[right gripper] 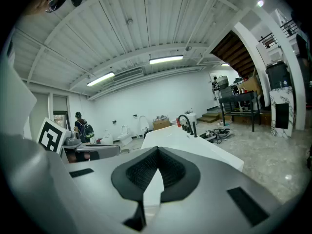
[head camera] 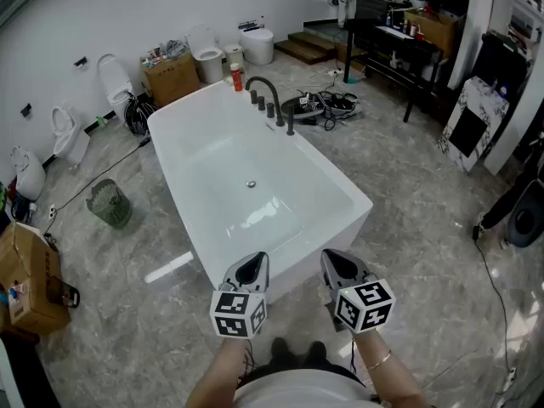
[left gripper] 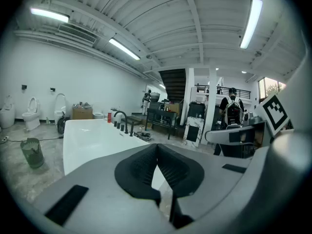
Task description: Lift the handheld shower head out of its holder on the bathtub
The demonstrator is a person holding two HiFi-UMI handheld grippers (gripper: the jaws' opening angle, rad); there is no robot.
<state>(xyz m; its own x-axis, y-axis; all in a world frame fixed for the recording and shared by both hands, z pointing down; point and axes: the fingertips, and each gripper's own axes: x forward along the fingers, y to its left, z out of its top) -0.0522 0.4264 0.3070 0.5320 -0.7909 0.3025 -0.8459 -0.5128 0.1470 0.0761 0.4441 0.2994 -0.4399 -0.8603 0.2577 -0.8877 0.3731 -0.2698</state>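
A white freestanding bathtub fills the middle of the head view. On its far right rim stands a black arched faucet with a row of black fittings. The handheld shower head stands upright in its holder at the near end of that row. It shows small in the left gripper view and in the right gripper view. My left gripper and right gripper hover side by side at the tub's near end, far from the fittings. Both are shut and hold nothing.
A red bottle stands on the tub's far rim. Toilets and a cardboard box line the left wall. A wire basket sits left of the tub and tangled cables lie beyond the faucet. A black table stands at the back right.
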